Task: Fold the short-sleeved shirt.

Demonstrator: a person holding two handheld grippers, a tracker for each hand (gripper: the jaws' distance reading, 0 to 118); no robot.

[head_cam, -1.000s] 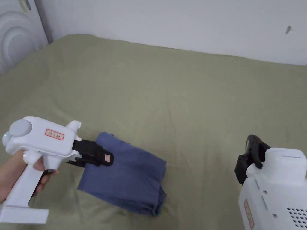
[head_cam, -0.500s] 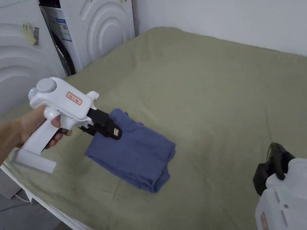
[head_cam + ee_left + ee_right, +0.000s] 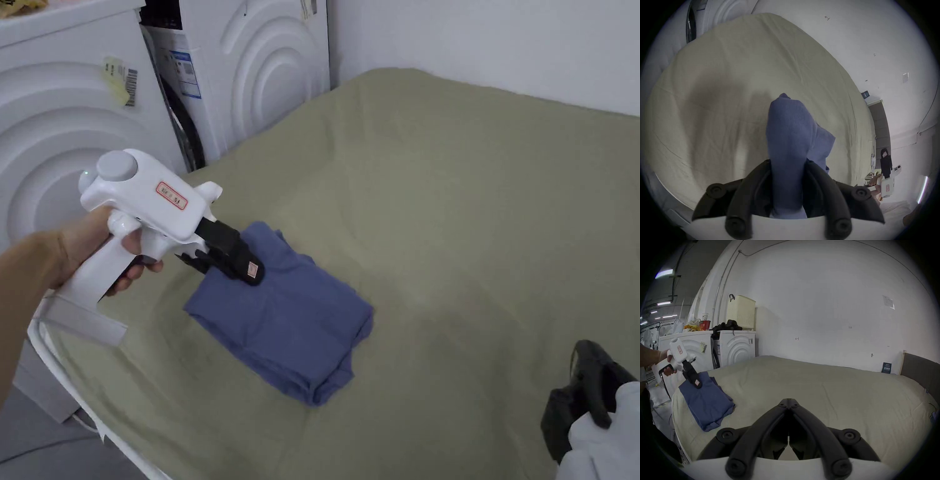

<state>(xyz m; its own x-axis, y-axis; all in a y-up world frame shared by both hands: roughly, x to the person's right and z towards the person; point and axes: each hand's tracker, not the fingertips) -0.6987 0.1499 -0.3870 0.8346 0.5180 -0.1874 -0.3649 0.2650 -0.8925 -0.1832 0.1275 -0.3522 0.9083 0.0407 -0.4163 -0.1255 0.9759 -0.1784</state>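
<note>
While the blue shirt (image 3: pixel 284 315) lies folded into a compact rectangle near the corner of the bed (image 3: pixel 450 206), the left tool (image 3: pixel 240 270) has its two jaws closed on one edge of it; in the left gripper view the blue cloth (image 3: pixel 786 146) runs up between both jaws, which press on it from the two sides. The right tool (image 3: pixel 788 400) is well apart from the shirt, and its jaws meet at the tips with nothing between them.

There is one shirt, one bed with an olive sheet, and two white washing machines (image 3: pixel 250 75) standing beside the bed.

The right gripper view gives things that the head view does not: a cream perforated basket (image 3: pixel 740 312) stands on the machine nearer the wall, and I cannot tell what is inside it. A dark bundle (image 3: pixel 726 326) lies in front of it, and a red cup (image 3: pixel 705 324) stands on the other machine. The left gripper view shows the right tool (image 3: pixel 885 160) far off, at the bed's other side.
</note>
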